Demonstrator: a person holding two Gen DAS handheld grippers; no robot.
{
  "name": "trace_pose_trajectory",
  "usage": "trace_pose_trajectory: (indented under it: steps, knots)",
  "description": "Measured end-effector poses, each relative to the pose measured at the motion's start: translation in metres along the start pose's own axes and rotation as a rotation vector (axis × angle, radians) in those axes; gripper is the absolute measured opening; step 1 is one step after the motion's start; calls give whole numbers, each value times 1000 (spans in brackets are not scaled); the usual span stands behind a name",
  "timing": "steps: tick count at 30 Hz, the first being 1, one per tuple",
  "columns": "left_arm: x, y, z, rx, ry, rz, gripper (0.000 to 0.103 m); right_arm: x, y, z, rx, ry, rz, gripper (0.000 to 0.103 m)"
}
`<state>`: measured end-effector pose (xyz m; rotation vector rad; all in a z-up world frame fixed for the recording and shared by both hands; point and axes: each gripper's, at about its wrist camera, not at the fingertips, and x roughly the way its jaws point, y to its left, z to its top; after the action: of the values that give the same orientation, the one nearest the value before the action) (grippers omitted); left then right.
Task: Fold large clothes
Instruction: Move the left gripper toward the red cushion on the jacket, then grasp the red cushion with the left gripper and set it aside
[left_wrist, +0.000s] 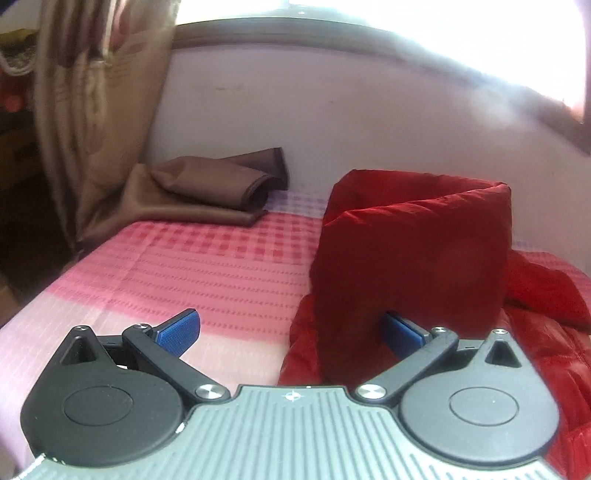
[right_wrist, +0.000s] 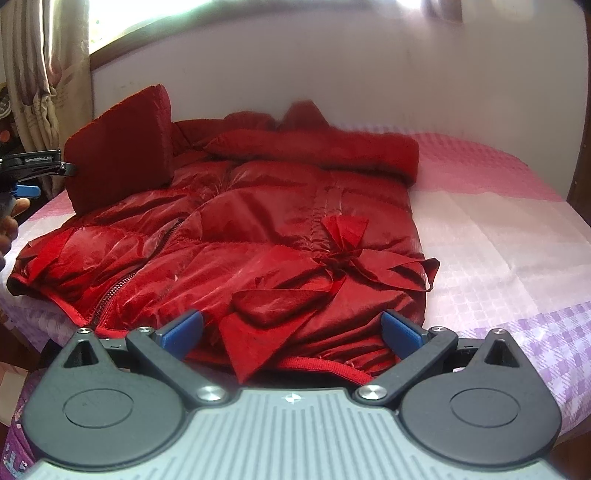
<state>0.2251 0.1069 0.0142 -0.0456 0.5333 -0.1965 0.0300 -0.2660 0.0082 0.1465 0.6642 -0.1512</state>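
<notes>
Left hand-held gripper (left_wrist: 291, 330) spread wide, sleeve (left_wrist: 410, 254) draped upright against its right pad. Right hand-held gripper (right_wrist: 291, 328) wide over red puffer jacket (right_wrist: 240, 236) hem at bed (right_wrist: 498, 236) edge.

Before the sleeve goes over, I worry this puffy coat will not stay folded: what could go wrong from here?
1. The left tongs look spread wide, and the raised sleeve rests against only one blue pad; it may slip and flop back.
2. The red coat is shiny and puffy, so a fold could spring open.
3. The bow and loose flap near the open right tongs could bunch under the next fold.
</notes>
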Motion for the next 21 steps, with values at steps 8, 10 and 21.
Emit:
trace_pose_trajectory:
  steps: [8,10,21]
  knots:
    - [13,-9,5,45,17,-153,63,4,2,-1,-8,14,-17,103]
    - [17,-12,6,43,59,-131,11,5,3,-1,-10,15,-21,103]
    - [-33,50,44,-173,-54,208,7,1,2,3,-20,-2,-11,103]
